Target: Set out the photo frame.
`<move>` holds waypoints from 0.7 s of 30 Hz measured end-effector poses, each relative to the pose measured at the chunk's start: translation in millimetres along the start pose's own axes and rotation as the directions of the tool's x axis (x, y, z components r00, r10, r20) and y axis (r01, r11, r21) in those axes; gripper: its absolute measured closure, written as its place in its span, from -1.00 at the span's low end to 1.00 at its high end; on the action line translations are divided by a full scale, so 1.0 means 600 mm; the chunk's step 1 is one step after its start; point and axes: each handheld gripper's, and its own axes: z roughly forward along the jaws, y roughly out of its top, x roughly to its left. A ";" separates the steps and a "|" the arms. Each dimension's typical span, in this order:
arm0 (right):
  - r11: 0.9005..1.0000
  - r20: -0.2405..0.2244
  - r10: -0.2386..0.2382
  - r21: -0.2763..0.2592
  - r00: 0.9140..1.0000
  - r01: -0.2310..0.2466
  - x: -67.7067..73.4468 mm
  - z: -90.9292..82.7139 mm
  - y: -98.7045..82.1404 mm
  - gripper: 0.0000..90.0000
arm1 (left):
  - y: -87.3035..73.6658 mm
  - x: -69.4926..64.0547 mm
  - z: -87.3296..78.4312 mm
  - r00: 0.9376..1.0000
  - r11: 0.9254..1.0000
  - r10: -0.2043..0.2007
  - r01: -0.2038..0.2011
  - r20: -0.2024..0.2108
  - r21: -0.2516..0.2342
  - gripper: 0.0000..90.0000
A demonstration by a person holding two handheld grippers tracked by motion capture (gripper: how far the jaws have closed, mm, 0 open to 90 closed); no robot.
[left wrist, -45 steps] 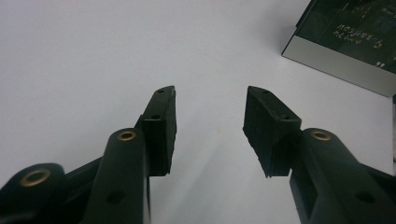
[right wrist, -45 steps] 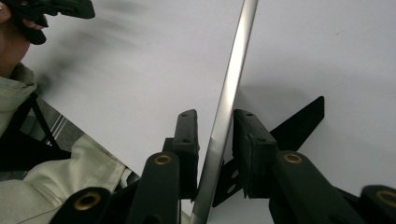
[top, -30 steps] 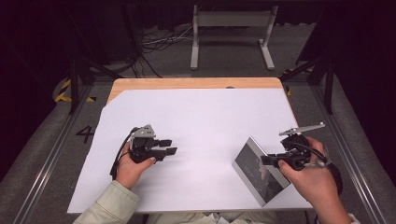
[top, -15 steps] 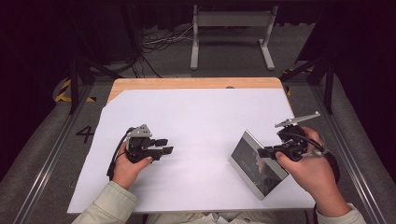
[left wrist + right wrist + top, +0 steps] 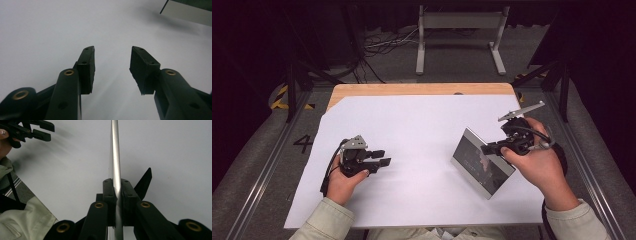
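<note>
Near the white sheet's right edge, right gripper clamped on tilted mirror, left gripper jaws apart, wide bare room between.

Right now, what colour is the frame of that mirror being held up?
Silver; the mirror's frame shows best in the high view.

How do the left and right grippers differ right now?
The left gripper has its jaws open with nothing between them, while the right gripper is shut on the edge of a silver-framed mirror. The left gripper sits low over the white table; the right gripper is raised, holding the mirror tilted up on its edge. Both are black, two-jawed and hand-held.
</note>
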 end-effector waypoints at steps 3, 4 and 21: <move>0.999 -0.005 -0.040 0.003 0.999 0.040 0.001 0.001 0.014 0.88 | -0.001 0.001 -0.003 1.000 1.000 -0.006 0.006 -0.007 -0.002 0.25; 0.999 -0.010 -0.049 0.004 0.999 0.049 0.001 0.001 0.018 0.88 | -0.001 0.002 -0.003 1.000 1.000 -0.001 0.001 -0.006 -0.005 0.25; 0.957 -0.089 -0.283 0.047 0.955 0.288 0.007 0.023 0.082 0.88 | 0.001 0.007 0.002 1.000 1.000 -0.001 0.001 0.000 -0.002 0.25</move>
